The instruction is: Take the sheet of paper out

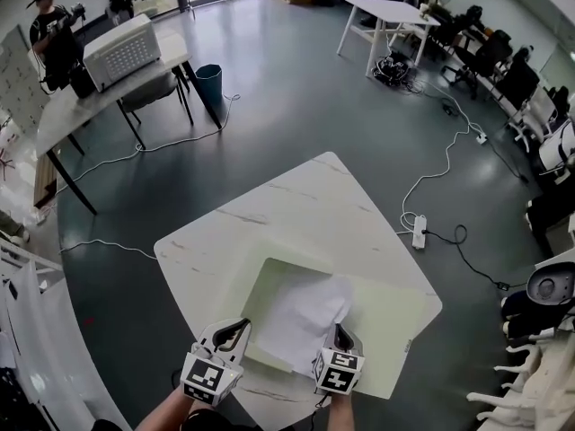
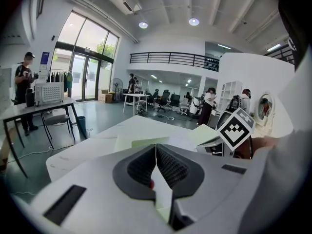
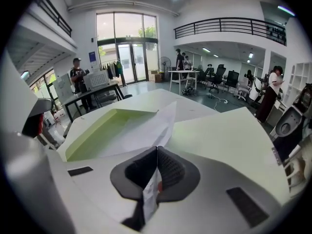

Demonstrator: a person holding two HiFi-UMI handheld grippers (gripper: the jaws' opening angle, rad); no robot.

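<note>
Looking at the sheet of paper [image 1: 301, 317] first: lying rumpled in an open pale green folder [image 1: 395, 330], far right corner poking up over the folder's fold line. Pinching the paper's near right edge with the right claw [image 1: 341, 333], squeezed fully closed on it, with a white strip showing some red print sticking out behind the pads in the right gripper view. Clamping the left claw [image 1: 241, 326] closed as well, right on a thin pale greenish edge, apparently the folder's near left rim, just beside the paper's near left side. Holding both claws at the near end of the folder, with the paper spanning the gap between them.

Resting the folder on a white marbled tabletop [image 1: 305, 205], toward its near right corner.

Moving outward: dark grey floor [image 1: 296, 88] all around, white cables [image 1: 440, 173] snaking over it, and a power strip [image 1: 419, 232] lying just off the tabletop's right corner. Spotting a second table [image 1: 63, 106] far left carrying a white boxy appliance [image 1: 121, 50], with a dark bin [image 1: 209, 81] standing beside its leg and a person [image 1: 49, 30] in black standing at its far left end. Noticing one more white table [image 1: 386, 12] far right, plus black office chairs [image 1: 490, 57] lining the right side. Catching tall glass doors [image 3: 124, 48] at the far end in both gripper views.
</note>
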